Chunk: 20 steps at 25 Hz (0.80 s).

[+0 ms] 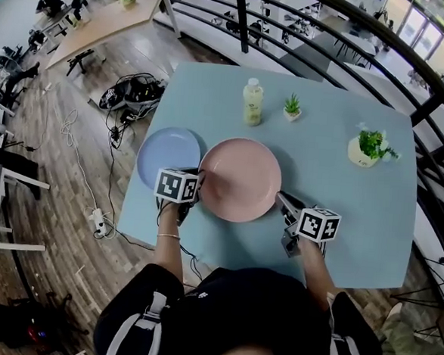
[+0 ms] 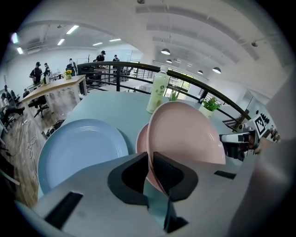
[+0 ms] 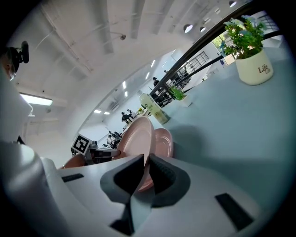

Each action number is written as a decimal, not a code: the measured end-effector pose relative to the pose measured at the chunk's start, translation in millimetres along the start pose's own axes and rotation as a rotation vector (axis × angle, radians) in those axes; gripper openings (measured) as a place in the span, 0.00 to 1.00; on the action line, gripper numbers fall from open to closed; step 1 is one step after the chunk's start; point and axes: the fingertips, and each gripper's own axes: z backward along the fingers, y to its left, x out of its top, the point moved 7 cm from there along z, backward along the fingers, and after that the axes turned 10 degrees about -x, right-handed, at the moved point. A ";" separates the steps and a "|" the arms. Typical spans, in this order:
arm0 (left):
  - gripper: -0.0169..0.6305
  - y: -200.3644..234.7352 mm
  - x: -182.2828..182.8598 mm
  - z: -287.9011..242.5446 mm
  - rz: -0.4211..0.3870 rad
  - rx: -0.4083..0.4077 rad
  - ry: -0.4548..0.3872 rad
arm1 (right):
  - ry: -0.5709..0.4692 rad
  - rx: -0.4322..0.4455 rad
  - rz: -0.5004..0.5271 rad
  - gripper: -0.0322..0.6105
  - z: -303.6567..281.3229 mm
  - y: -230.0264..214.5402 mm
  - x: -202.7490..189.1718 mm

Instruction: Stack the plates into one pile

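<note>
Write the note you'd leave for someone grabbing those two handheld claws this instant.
Left gripper: shut on the pink plate's left rim.
Right gripper: shut on its right rim.
Things: a second pink plate lies just under the held one; the blue plate lies beside them on the table, at the left.
Done: pink plate gripped on both sides over the second one; whether it rests there, I cannot tell.
To do: release, then bring the blue plate into the pile.

light: bright, even, ceiling lamps | shadows: soft | edges: fisheye-warped, dark corners | focus: sharp
</note>
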 end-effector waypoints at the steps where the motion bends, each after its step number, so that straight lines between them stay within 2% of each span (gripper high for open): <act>1: 0.08 2.0 -0.7 -0.9 0.000 0.001 0.006 | 0.002 -0.002 -0.001 0.11 -2.3 0.2 0.2; 8: 0.08 5.2 -5.8 -13.7 0.000 -0.018 0.041 | 0.006 -0.031 -0.015 0.12 -7.5 -6.5 2.3; 17: 0.10 6.5 -18.0 -25.5 -0.071 0.007 0.118 | 0.011 -0.054 0.018 0.14 -14.8 -10.2 -0.7; 20: 0.12 7.5 -16.7 -27.3 -0.099 0.011 0.133 | 0.016 -0.059 0.039 0.18 -16.2 -8.5 -1.3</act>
